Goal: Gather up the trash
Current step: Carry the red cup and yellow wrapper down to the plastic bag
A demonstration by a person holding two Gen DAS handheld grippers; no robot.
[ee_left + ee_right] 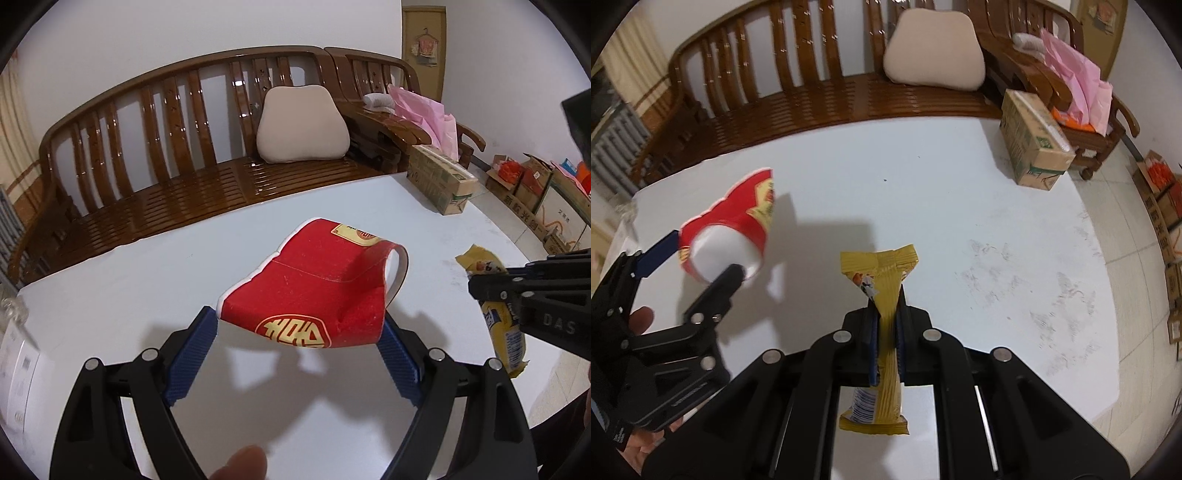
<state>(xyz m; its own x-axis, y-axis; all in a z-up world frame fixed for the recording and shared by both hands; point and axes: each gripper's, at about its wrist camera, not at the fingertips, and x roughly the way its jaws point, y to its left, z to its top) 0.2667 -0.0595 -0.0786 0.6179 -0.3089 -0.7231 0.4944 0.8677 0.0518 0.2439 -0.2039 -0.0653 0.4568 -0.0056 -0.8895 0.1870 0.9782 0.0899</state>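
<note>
The left gripper [299,332] is clamped on a light, crushable red paper cup [314,288] above the table [110,295], while at three o'clock the right gripper [886,314] pinches a limp, slippery yellow wrapper [882,306] mid-length.

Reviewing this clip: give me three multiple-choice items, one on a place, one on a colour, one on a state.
1. Where is the brown cardboard box?
A. far right corner of the white table
B. on the wooden bench
C. in the tongs

2. What colour is the crinkled snack wrapper?
A. green
B. yellow
C. pink

3. How is the crushed red paper cup?
A. lying on the table
B. inside the box
C. gripped by the left tongs

Answers: 1 A, it stands at the table's corner. 2 B, yellow foil shows in the right tongs. 3 C, blue pads press its sides.
</note>
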